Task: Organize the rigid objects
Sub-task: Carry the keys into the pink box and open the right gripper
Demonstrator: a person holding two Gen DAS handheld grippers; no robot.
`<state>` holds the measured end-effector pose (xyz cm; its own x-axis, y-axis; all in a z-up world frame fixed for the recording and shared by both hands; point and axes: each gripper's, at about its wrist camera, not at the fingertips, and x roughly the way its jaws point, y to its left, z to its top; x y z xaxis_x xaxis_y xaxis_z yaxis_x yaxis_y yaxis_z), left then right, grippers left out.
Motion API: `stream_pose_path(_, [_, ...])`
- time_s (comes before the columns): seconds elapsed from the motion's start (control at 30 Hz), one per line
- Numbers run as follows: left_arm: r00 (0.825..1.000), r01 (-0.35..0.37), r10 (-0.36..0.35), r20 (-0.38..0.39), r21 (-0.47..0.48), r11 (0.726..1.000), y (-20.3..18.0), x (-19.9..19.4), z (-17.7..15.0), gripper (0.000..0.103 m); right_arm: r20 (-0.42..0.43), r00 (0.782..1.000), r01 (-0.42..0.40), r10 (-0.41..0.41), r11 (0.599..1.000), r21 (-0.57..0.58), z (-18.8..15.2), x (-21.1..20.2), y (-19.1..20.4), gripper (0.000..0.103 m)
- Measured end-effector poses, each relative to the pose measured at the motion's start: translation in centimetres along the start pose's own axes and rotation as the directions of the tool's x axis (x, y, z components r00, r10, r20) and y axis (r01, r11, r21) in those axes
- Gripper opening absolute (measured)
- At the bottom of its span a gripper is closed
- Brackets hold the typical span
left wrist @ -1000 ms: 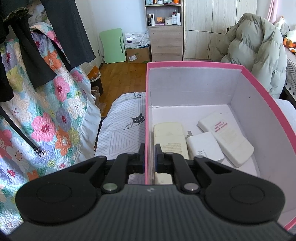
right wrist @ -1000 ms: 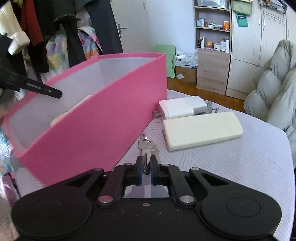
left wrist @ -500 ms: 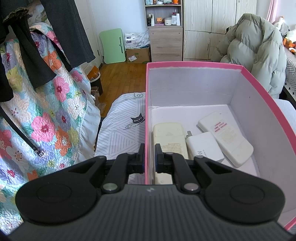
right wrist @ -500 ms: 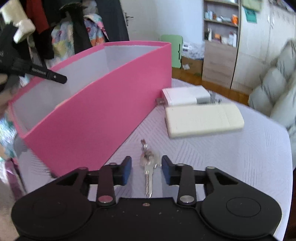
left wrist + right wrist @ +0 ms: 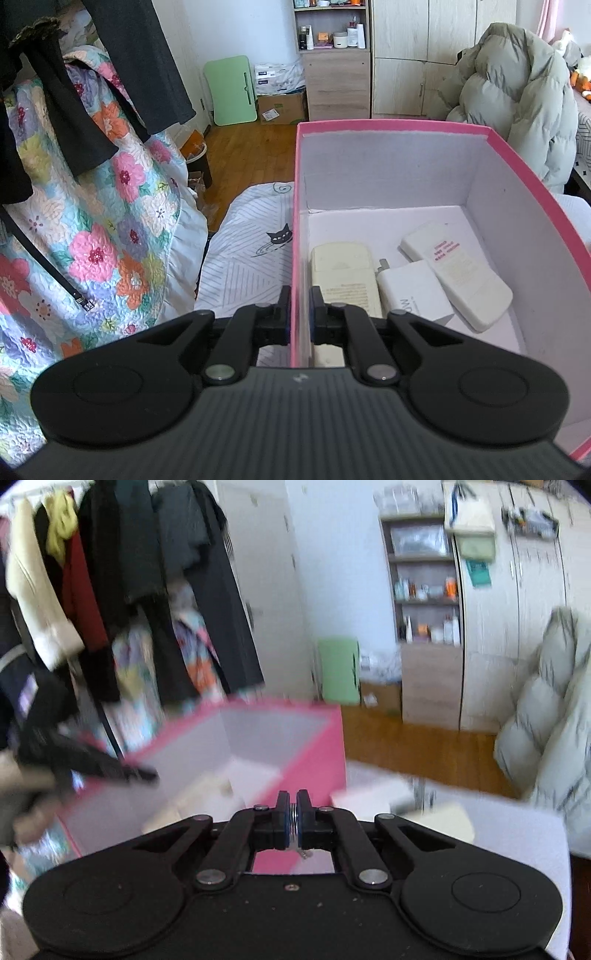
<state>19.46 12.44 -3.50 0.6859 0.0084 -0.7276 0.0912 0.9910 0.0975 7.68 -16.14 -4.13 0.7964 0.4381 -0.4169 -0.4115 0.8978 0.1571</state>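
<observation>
My left gripper (image 5: 300,308) is shut on the left wall of the pink box (image 5: 300,206). Inside the box lie a cream remote (image 5: 343,273), a white charger (image 5: 410,299) and a white power bank (image 5: 458,273). My right gripper (image 5: 293,821) is shut on the keys (image 5: 294,825), lifted above the table near the pink box (image 5: 314,746); this view is blurred. A white charger (image 5: 364,799) and a cream block (image 5: 443,819) lie on the table to the right of the box. The left gripper (image 5: 92,764) shows at the box's left wall.
The table has a white striped cloth with a cat print (image 5: 255,258). A floral quilt (image 5: 92,229) and dark clothes (image 5: 129,55) hang at the left. A puffy coat (image 5: 517,110) lies at the right. Cabinets and shelves (image 5: 332,74) stand behind.
My right gripper opened over the keys on the table, then shut on them and lifted up towards the box. My left gripper has kept its hold on the box wall.
</observation>
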Motion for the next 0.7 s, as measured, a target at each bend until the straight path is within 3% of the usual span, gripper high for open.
stream_pose_path(0.1, [1.0, 0.0, 0.0, -0.004, 0.001, 1.0, 0.0, 0.0, 0.0, 0.007, 0.072, 0.997, -0.016, 0.019, 0.999, -0.047, 2.6, -1.3, 0.8, 0.006])
stream_pose_path(0.27, [1.0, -0.003, 0.003, -0.01, -0.005, 1.0, 0.1, 0.0, 0.0, 0.007, 0.057, 0.987, -0.145, 0.148, 0.989, -0.042, 6.1, -1.1, 1.3, 0.006])
stream_pose_path(0.37, [1.0, -0.024, 0.024, -0.001, -0.021, 0.999, 0.0, -0.1, 0.0, 0.007, 0.015, 0.972, -0.236, 0.236, 0.972, -0.017, 6.6, 0.1, 1.5, 0.006])
stream_pose_path(0.53, [1.0, -0.011, 0.011, -0.011, -0.012, 1.0, 0.1, 0.0, 0.0, 0.007, -0.119, 0.916, -0.377, 0.384, 0.923, 0.073, 5.4, 4.0, 2.2, 0.005])
stream_pose_path(0.6, [1.0, -0.009, 0.009, -0.018, -0.012, 1.0, 0.1, 0.0, 0.1, 0.007, -0.195, 0.895, -0.39, 0.401, 0.916, 0.092, 4.4, 5.8, 2.6, 0.005])
stream_pose_path(0.7, [0.999, -0.025, 0.025, -0.023, -0.01, 1.0, 0.0, 0.1, 0.1, 0.007, -0.277, 0.895, -0.351, 0.35, 0.935, 0.045, 3.3, 8.5, 3.5, 0.005])
